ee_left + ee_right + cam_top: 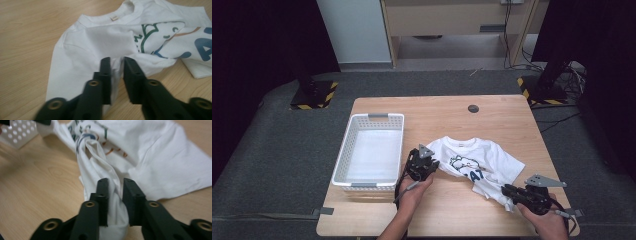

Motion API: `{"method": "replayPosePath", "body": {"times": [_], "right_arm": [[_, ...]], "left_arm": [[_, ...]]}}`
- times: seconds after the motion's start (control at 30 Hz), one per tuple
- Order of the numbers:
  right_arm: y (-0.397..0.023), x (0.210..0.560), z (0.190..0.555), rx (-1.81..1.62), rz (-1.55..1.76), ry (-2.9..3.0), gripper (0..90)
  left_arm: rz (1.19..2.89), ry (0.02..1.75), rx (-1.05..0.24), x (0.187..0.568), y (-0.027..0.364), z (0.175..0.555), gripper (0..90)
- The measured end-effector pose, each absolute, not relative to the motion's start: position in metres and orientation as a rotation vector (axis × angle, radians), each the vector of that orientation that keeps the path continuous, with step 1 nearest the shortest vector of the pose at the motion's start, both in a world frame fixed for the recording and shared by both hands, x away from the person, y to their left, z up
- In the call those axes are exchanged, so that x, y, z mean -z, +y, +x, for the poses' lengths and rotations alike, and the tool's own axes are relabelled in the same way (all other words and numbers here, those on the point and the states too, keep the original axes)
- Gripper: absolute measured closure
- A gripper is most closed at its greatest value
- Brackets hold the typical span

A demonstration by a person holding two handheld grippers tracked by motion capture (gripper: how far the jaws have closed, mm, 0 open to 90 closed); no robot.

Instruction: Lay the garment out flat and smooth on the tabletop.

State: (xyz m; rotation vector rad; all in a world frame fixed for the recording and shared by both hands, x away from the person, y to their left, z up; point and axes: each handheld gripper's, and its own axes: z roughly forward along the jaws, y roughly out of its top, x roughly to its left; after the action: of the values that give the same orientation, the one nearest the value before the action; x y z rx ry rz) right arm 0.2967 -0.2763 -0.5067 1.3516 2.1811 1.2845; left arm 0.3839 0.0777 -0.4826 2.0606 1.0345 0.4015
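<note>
Nearest the table's front edge, the right gripper [510, 190] has its jaws pinched on a bunched corner of the white T-shirt [484, 160]; the right gripper view shows a thick twist of cloth [113, 202] squeezed between the two black jaws, running away from them in a rope-like fold. A little farther in and to the shirt's left, the left gripper [430, 166] bites the shirt too: in the left gripper view the jaws stand narrow with a fold of white fabric [115, 68] caught between them, close to the sleeve side. So both hands have a hold, one at each end of the garment.

The shirt itself lies on the wooden table [447, 107], rumpled, its collar and label [114, 18] toward the far side and the blue-and-green print [160, 37] creased across the front. It looks half gathered rather than spread flat or neatly folded.

Just left of the shirt sits the white perforated basket [349, 145], with nothing visible inside it. My read: the grasping is done, but the real work, whether folding the shirt or lifting it across into that basket, is all still ahead.
</note>
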Motion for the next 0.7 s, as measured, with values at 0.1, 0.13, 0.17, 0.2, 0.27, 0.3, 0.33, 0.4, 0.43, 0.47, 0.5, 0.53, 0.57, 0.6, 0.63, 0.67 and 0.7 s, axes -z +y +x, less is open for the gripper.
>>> {"method": "replayPosePath", "body": {"times": [0.1,0.13,0.17,0.2,0.27,0.3,0.33,0.4,0.43,0.47,0.5,0.53,0.57,0.6,0.63,0.67,0.7], "right_arm": [[-0.282,0.493,0.298,-1.319,1.336,2.112,59.3],[-0.284,0.489,0.3,-1.318,1.331,2.091,56.8],[-0.287,0.486,0.303,-1.312,1.328,2.075,55.0],[-0.289,0.485,0.308,-1.287,1.326,2.074,53.3],[-0.287,0.488,0.32,-1.196,1.306,2.102,51.8],[-0.285,0.492,0.328,-1.142,1.292,2.124,51.0],[-0.282,0.496,0.335,-1.097,1.288,2.142,50.7],[-0.273,0.506,0.349,-1.043,1.264,2.182,48.9],[-0.268,0.511,0.355,-1.023,1.251,2.197,48.3],[-0.263,0.515,0.359,-1.015,1.246,2.203,47.8],[-0.259,0.518,0.363,-1.015,1.245,2.208,47.3],[-0.255,0.521,0.368,-1.012,1.244,2.208,47.7],[-0.252,0.524,0.371,-1.004,1.245,2.217,50.2],[-0.248,0.526,0.374,-0.993,1.235,2.227,52.8],[-0.246,0.529,0.377,-0.965,1.225,2.24,54.8],[-0.243,0.531,0.38,-0.944,1.217,2.25,59.2],[-0.242,0.532,0.381,-0.935,1.204,2.256,63.3]], "left_arm": [[2.046,1.031,-0.421,0.478,0.078,0.379,62.2],[2.043,1.033,-0.426,0.477,0.078,0.378,57.1],[2.049,1.025,-0.422,0.477,0.078,0.378,56.1],[2.068,1.018,-0.402,0.48,0.076,0.378,53.4],[2.102,1.0,-0.393,0.489,0.07,0.378,48.8],[2.127,0.999,-0.393,0.495,0.066,0.379,46.8],[2.146,0.996,-0.385,0.501,0.061,0.379,43.7],[2.173,0.976,-0.374,0.51,0.052,0.379,42.0],[2.189,0.969,-0.374,0.514,0.048,0.379,40.6],[2.202,0.963,-0.377,0.516,0.045,0.379,39.0],[2.213,0.959,-0.382,0.519,0.042,0.379,38.7],[2.221,0.957,-0.389,0.521,0.039,0.38,38.8],[2.233,0.953,-0.397,0.523,0.037,0.38,40.4],[2.247,0.95,-0.404,0.525,0.036,0.381,45.3],[2.243,0.952,-0.403,0.527,0.035,0.382,47.9],[2.232,0.958,-0.4,0.527,0.036,0.383,48.7],[2.233,0.956,-0.409,0.527,0.036,0.383,50.4]]}}
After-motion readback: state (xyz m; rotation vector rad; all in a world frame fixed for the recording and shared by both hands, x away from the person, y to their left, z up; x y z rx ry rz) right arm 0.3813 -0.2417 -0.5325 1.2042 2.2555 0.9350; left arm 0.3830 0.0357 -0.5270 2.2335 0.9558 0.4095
